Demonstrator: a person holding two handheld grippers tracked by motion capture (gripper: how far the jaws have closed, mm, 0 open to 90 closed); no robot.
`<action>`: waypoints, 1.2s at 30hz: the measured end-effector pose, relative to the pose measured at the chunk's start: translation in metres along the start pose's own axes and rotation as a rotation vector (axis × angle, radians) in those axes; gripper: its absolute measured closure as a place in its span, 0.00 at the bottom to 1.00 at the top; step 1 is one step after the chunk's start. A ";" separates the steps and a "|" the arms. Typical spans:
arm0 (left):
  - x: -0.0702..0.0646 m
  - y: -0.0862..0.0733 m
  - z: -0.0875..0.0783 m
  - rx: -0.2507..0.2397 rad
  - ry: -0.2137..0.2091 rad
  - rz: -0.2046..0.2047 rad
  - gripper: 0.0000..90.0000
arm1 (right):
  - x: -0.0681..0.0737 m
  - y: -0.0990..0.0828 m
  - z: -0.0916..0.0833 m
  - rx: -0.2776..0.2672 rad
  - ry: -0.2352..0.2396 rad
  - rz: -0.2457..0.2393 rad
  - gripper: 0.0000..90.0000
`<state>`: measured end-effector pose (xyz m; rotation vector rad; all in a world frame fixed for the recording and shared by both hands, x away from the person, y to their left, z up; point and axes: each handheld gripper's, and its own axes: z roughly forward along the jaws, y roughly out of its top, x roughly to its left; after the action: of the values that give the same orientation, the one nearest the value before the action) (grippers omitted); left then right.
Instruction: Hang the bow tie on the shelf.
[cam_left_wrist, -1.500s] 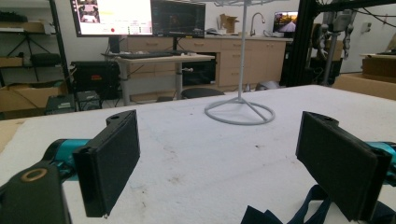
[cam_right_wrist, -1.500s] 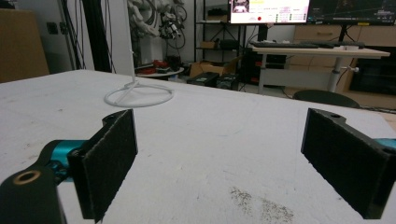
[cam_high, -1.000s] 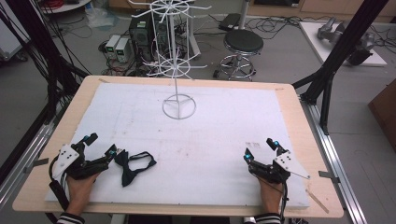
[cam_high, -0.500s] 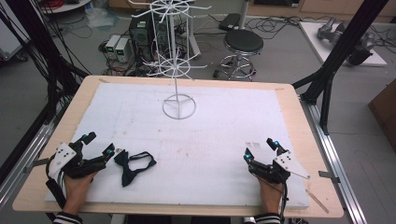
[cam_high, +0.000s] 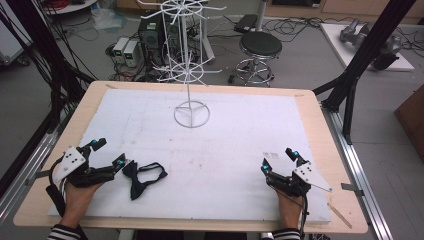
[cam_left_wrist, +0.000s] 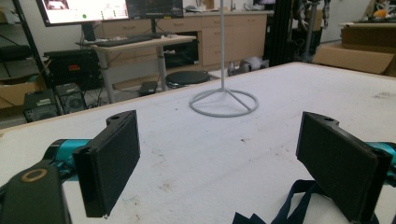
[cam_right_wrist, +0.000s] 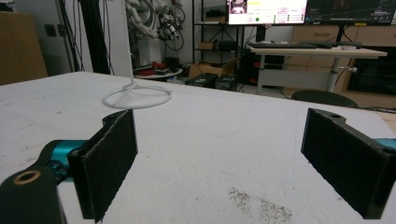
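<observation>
1. A person stands at the near edge of a wooden table (cam_high: 320, 107) that carries a white foam board (cam_high: 225, 150), with one gripper in each hand.
2. The left gripper (cam_high: 107, 156) rests low on the board near its near left corner. Its two jaws stand wide apart and hold nothing.
3. A dark bow tie (cam_high: 142, 177) with thin straps lies flat on the board, just beside the left gripper, on the side toward the middle of the table.
4. One jaw tip is very close to the knot end of the bow tie; from above I cannot tell if they touch.
5. In the left gripper view, the navy straps show at the bottom, next to the jaw on the right side, not between the pads.
6. The right gripper (cam_high: 279, 161) rests near the near right corner of the board, well apart from the bow tie. Its jaws are also spread open and empty.
7. A white wire display rack (cam_high: 190, 75) stands upright on its ring base at the far middle of the board, away from both grippers.
8. On the floor behind the table there is a black round stool (cam_high: 260, 47).
</observation>
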<state>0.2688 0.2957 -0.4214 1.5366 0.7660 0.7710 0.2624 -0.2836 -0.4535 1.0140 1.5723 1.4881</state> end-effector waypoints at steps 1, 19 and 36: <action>0.000 0.002 0.001 0.008 -0.007 0.002 0.16 | 0.000 0.000 0.000 -0.002 0.000 -0.003 0.11; -0.005 0.021 0.023 0.203 -0.120 0.072 0.16 | 0.000 0.000 0.000 0.000 0.000 0.005 0.11; -0.021 0.024 0.050 0.467 -0.228 0.183 0.18 | 0.000 0.000 0.000 -0.001 0.001 0.010 0.11</action>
<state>0.2997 0.2485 -0.4027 2.0984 0.6686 0.5548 0.2623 -0.2838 -0.4534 1.0226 1.5690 1.4958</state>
